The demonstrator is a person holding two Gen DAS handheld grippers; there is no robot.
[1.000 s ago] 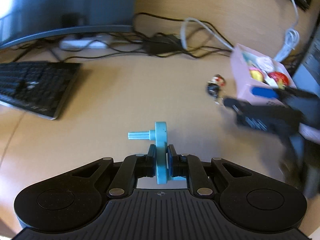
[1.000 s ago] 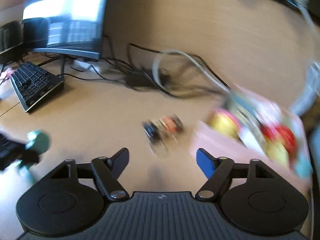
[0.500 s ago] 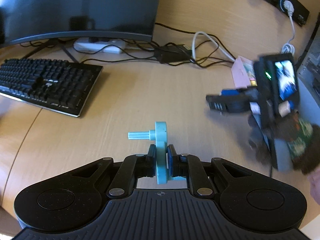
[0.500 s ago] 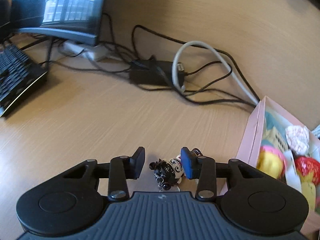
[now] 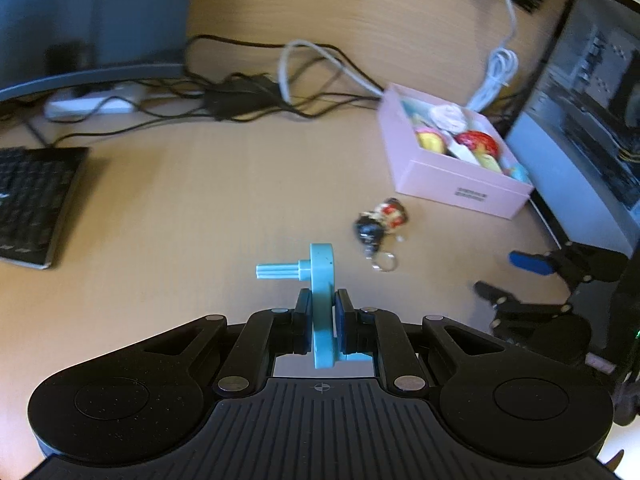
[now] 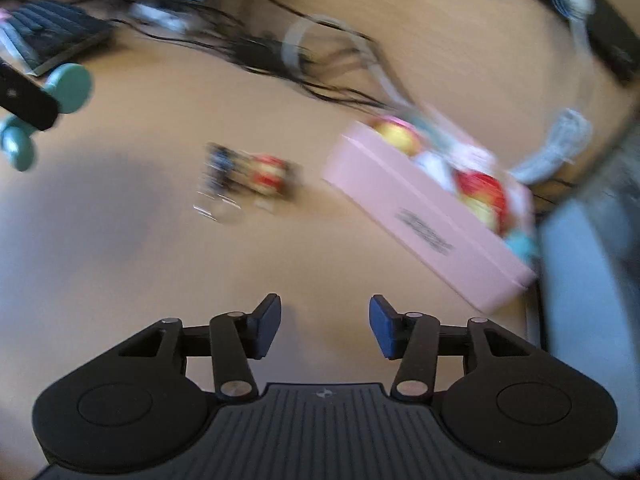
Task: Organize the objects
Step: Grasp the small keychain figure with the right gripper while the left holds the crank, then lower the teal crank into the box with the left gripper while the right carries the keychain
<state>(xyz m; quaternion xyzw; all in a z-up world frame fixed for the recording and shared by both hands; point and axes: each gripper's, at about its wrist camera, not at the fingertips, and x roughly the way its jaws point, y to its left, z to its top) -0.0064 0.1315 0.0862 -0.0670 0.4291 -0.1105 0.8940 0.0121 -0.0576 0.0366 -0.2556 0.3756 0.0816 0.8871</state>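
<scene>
Left claw [image 5: 322, 312]: clenches on a light-blue plastic disc with a ribbed peg [image 5: 321, 276], with the pads pressed to both flat faces. Keeps the disc upright and edge-on to the camera, peg jutting leftward. Carries it clear of the table [image 5: 200, 200], probably for the trip across to the pink box [image 5: 452, 184], where small toys already lie.

Right claw [image 6: 325, 324]: stands released, jaws wide apart, nothing between them. Hovers over bare table short of the box's near wall, likely lining up on the keychain figures [image 5: 380, 222].

Left wrist view: gives the keychain sharply, as one black figure and one red-and-yellow one with a metal ring. Puts it flat on the table between the held disc and the box, near the box but not touching it. Also takes in the keyboard [image 5: 32, 200], the tangle of cables [image 5: 248, 92] under the monitor [image 5: 80, 20], and the right claw from outside, spread open at the right edge.

Right wrist view: smears keychain and box with motion, so offers little on exact position. Does show the disc's round flat face from the side, plus a second rounded blue end below the gripping finger, both hidden from the left camera. Shows the box's printed label along its near wall too.
</scene>
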